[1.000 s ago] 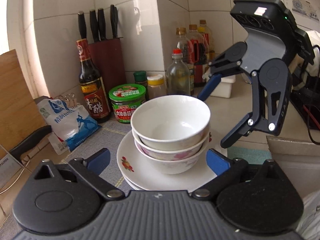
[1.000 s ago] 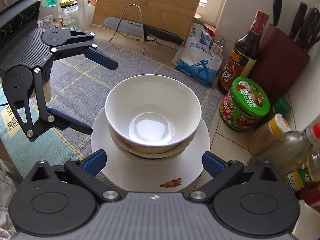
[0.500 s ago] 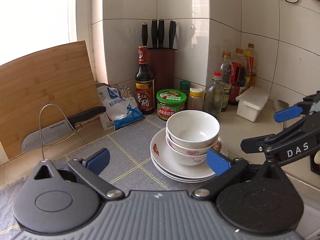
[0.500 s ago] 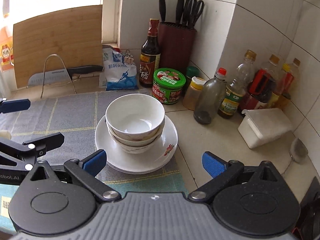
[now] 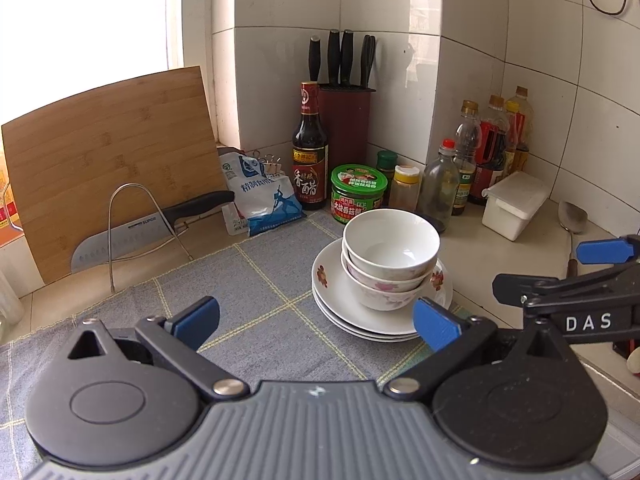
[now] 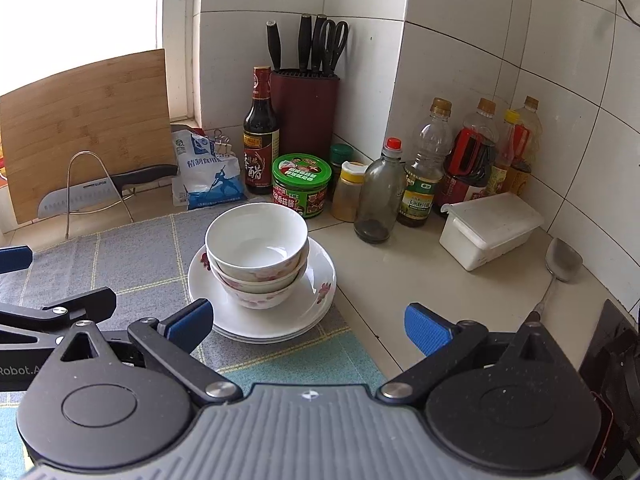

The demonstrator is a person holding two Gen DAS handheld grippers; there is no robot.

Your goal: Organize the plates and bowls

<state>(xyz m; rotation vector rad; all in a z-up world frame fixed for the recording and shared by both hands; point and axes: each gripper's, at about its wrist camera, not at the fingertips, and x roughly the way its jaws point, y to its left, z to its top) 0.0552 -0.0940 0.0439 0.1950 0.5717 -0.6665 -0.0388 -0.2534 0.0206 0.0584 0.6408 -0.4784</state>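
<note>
You've pulled both claws back from the stack. Left claw and right claw gape, empty. Bowls sit nested on plates at the mat's right edge on the bench.

Daylight poured in from the window on my left, so bright that the pane burned out to pure white in both views. The white wall tiles bounced it around, and the counter was evenly lit with only soft shadows. A pale sheen lay inside the top bowl and on the cleaver blade. My fisheye lenses bowed the tile lines hard toward the edges, and the upper right corners went dark. Everything stayed sharp; I could read labels on the bottles and the green jar.
</note>
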